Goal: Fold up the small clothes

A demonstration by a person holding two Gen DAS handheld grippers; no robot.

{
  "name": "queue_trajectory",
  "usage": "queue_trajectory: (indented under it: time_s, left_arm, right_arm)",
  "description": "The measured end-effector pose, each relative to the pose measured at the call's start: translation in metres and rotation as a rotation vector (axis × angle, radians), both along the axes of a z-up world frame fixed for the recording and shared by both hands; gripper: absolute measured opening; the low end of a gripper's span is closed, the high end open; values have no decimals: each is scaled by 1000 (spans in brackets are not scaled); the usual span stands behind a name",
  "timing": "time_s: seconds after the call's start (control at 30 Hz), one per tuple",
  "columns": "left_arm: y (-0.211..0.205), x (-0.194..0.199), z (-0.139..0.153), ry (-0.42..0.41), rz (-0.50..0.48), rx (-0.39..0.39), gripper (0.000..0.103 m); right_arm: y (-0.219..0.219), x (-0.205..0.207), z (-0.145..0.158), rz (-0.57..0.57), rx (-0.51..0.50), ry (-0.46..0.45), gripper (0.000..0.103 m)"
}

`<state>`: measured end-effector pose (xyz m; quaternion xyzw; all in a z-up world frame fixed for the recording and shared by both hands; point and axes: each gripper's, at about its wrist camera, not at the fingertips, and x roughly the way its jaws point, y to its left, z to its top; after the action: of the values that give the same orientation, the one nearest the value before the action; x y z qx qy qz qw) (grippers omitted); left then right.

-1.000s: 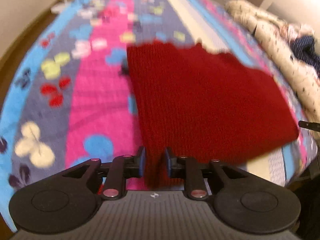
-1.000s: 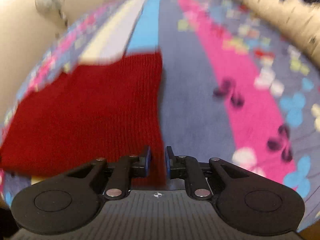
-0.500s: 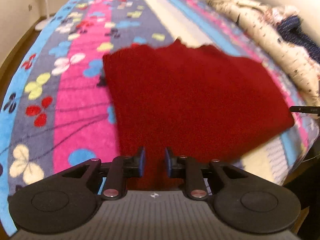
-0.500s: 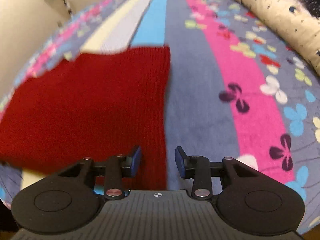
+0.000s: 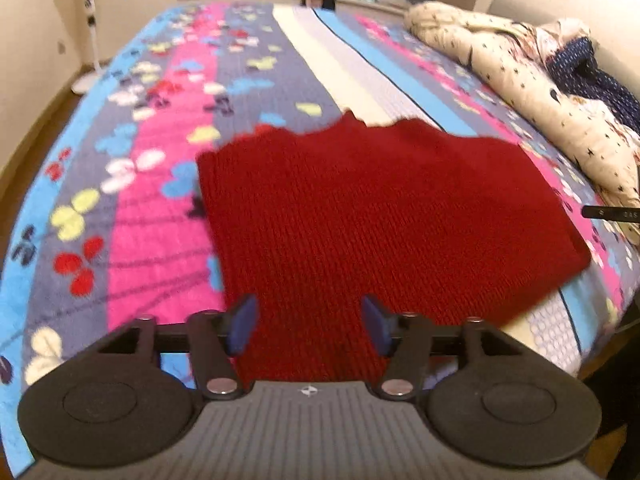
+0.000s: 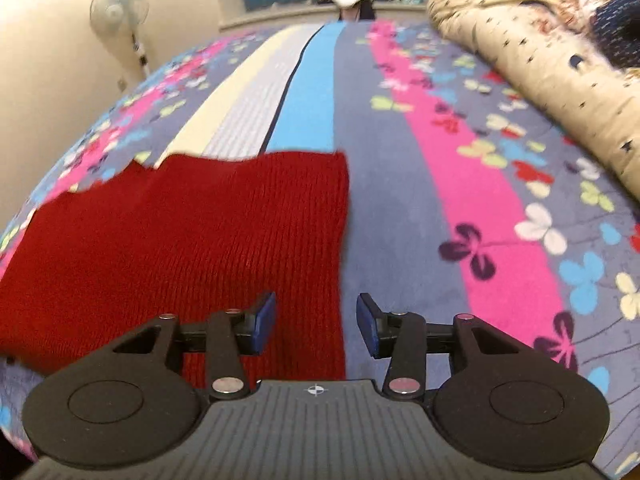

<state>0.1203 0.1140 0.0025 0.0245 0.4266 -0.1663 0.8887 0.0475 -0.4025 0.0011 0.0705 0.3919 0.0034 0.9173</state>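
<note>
Lying flat on a striped, butterfly-printed bedspread (image 5: pixel 160 216), a folded red knit garment (image 5: pixel 380 216) filled the middle of the left wrist view, its jagged far edge at 12 o'clock and its near edge running under the camera at 6 o'clock. The left tongs (image 5: pixel 310 326) stood released above that near edge, blue pads clear of the knit on both sides, their jaws having just been opening with the cloth below the gap and not pinched. In the right wrist view the same garment spread from centre toward 9 o'clock, its right-hand edge passing between the pads of the right tongs (image 6: pixel 316 322), which had likewise just been opening and gripped nothing. A cream star-printed quilt (image 6: pixel 540 80) was heaped along the bed at 2 o'clock, well apart from the garment. A standing fan (image 6: pixel 120 12) stood by the wall at 10 o'clock.
</note>
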Motion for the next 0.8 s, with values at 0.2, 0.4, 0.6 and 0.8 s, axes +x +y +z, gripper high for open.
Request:
queue_trajectory:
  time_s: [0.2,0.4,0.6,0.8]
  left_arm:
    - [14,12,4,-41,88,-18,70]
    - [24,19,5,-40,157,-22,73]
    - [29,19,5,-37,186,-18,74]
    - [31,19,5,-34,189,-14,75]
  right_arm:
    - [3,5,1,-38,-15,0,47]
    - [9,6,6,-56,-16,-36,47]
    - [17,10,11,-63,-16,-60,47]
    - [31,15,14,-45,-32,-72,47]
